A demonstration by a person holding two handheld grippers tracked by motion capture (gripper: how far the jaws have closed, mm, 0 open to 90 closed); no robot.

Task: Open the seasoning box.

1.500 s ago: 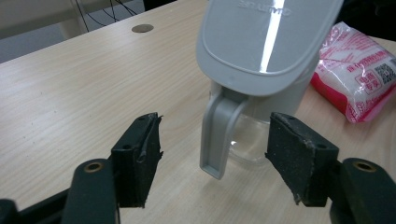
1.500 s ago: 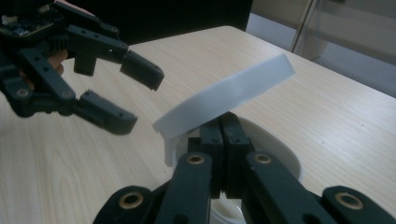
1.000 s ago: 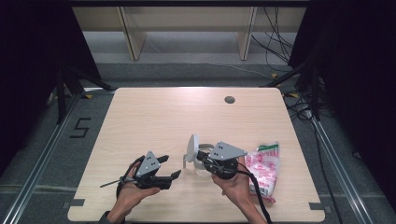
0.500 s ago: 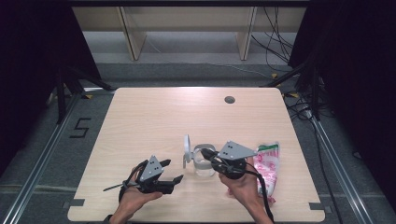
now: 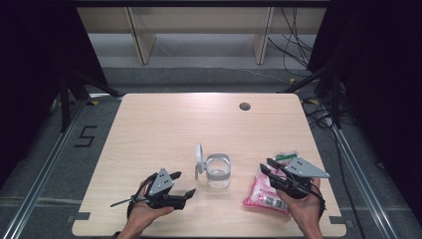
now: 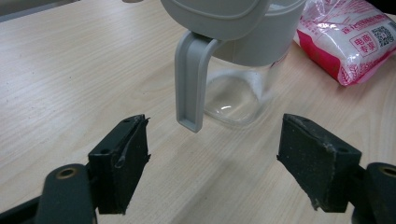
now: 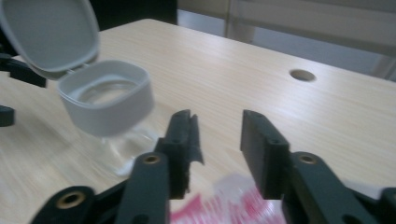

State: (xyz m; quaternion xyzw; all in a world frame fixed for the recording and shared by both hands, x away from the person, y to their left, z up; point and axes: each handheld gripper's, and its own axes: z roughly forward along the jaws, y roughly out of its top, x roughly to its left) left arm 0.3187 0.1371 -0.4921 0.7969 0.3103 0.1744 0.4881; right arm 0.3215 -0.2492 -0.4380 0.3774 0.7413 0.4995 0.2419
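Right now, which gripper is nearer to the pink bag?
Right. The right gripper hovers directly over the pink bag, its jaws having just been opening with nothing between them. The left gripper sits far across, beyond the clear jar.

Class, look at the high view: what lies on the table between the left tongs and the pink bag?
The clear jar with its grey lid flipped open stands between the left tongs and the pink bag, as the high view shows.

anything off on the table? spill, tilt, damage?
Nothing stands out. The clear jar stands upright with its grey flip lid open, and it looks empty, with no spill around it. The pink bag lies flat near the right gripper, apparently sealed. Both grippers are open and hold nothing.
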